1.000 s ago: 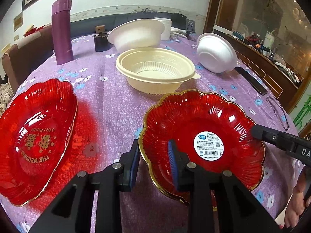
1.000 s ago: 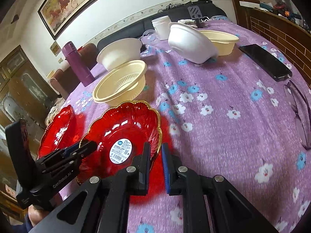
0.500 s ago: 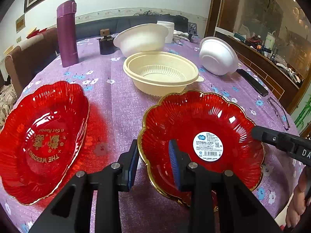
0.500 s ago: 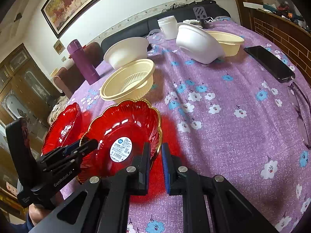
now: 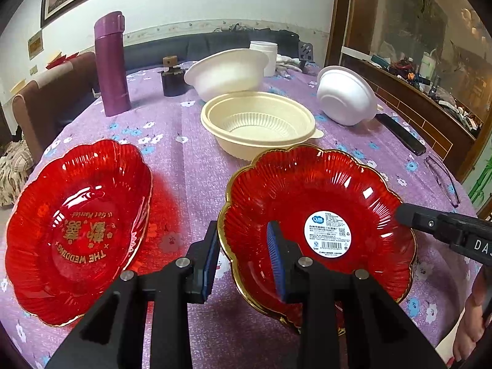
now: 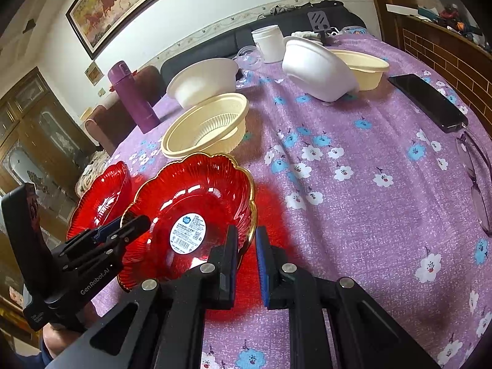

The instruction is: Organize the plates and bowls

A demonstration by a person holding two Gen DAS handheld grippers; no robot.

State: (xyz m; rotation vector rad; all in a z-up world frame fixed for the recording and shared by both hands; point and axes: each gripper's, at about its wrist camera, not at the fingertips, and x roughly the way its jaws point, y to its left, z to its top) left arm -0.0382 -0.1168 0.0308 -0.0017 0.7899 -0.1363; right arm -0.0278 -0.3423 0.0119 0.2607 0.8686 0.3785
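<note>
Two grips: the left gripper and the right gripper each have their jaws closed narrowly on the rim of the labelled red plate.
Plate position: at the near edge of the counter, seemingly tipped up off the cloth, with its left rim between the left jaws and its right rim between the right jaws.
Step in hand: probably carrying it left to stack on the wedding plate.
Doing it well: keep both hands level and moving together, clear the scalloped edge, line up the lobes, lower, then release.
Neighbours: the wedding plate lies just left; the cream bowl sits just beyond.
</note>
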